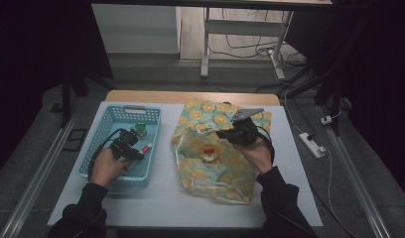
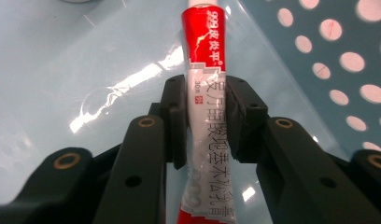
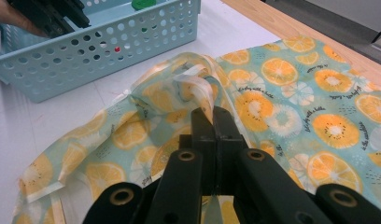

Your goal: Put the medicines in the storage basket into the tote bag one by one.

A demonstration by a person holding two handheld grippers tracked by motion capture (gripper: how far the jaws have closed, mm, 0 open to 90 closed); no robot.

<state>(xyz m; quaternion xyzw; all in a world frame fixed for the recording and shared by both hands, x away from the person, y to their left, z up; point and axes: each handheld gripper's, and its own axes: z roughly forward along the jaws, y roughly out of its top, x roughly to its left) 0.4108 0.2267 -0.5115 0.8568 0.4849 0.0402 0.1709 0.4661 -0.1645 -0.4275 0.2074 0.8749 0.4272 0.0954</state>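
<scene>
A red-and-white ointment tube (image 2: 205, 46) lies on the floor of the light-blue perforated basket (image 1: 99, 144). My left gripper (image 2: 206, 121) is shut on the tube's white lower half, with a pad pressed to each side. In the high view that left gripper (image 1: 136, 152) sits inside the basket beside the tube (image 1: 146, 148). A fruit-print bag (image 1: 215, 168) lies crumpled at the table's middle, with a small round red-topped thing (image 1: 209, 153) showing at its mouth. My right gripper (image 3: 213, 116) is shut on a fold of the bag's upper edge (image 3: 198, 84), holding it raised.
A green-capped bottle (image 1: 140, 130) stands at the basket's far end. The white tabletop (image 1: 161, 198) runs along the near edge, with a wooden strip (image 1: 190, 96) at the back. A power strip (image 1: 312, 145) lies on the floor at right.
</scene>
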